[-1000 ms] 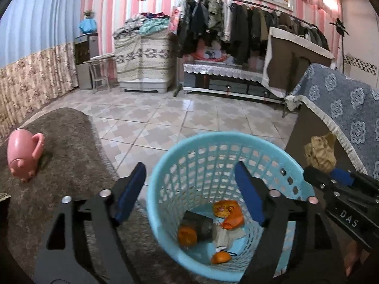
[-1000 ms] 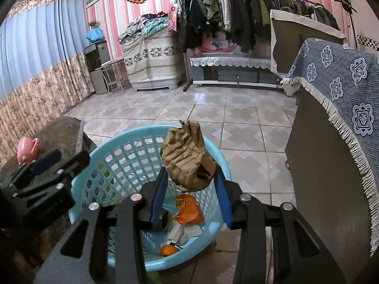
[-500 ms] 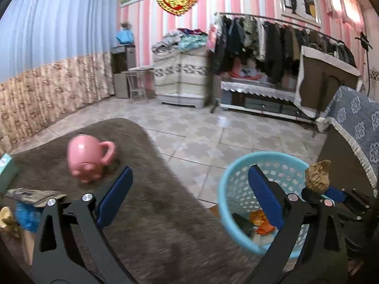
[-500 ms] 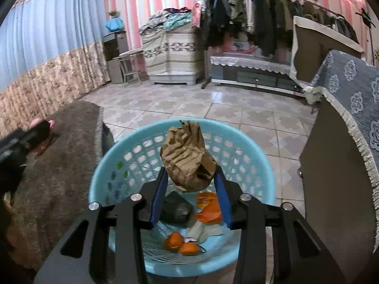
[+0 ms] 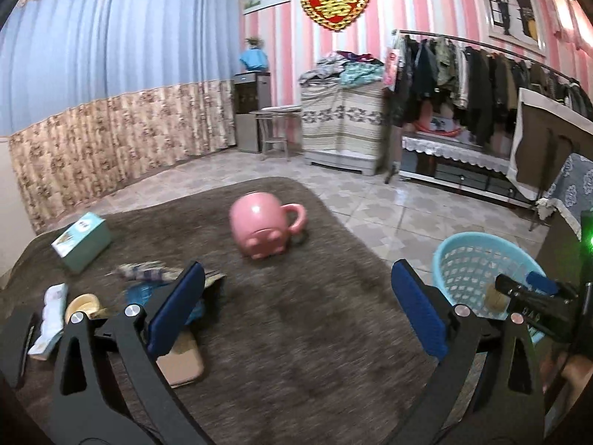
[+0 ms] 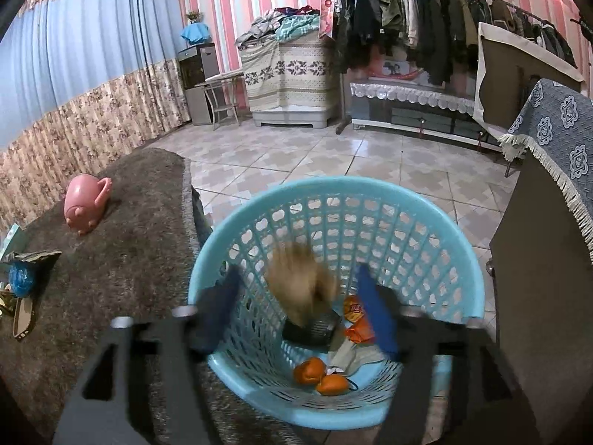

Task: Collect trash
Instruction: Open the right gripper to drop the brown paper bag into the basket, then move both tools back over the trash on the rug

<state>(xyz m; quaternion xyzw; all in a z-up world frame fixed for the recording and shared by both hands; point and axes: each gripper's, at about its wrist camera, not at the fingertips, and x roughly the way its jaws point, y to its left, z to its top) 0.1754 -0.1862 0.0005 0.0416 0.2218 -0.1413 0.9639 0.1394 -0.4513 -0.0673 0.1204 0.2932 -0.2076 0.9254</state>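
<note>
My right gripper [image 6: 300, 311] is open above the light-blue basket [image 6: 437, 230]. A crumpled brown paper [image 6: 300, 282], blurred, is falling between its fingers into the basket, which holds orange wrappers [image 6: 354, 319], orange peels [image 6: 320, 376] and a dark item [image 6: 311, 328]. My left gripper [image 5: 296, 319] is open and empty over the brown carpeted table [image 5: 296, 333]. Trash lies at the table's left: a blue wrapper [image 5: 142, 294], a patterned wrapper [image 5: 142, 272], a white packet [image 5: 50, 319]. The basket also shows in the left wrist view [image 5: 478, 263].
A pink pig mug [image 5: 261, 230] lies on the table [image 6: 122, 259]. A teal box [image 5: 81, 241], a yellowish cup [image 5: 83, 306] and a tan flat item [image 5: 181, 365] sit at its left. A cloth-covered cabinet [image 6: 548, 241] stands right of the basket. Tiled floor [image 6: 333, 159] lies beyond.
My right gripper has opened and let go of the brown paper, which drops into the basket. My left gripper has swung left from the basket to over the table.
</note>
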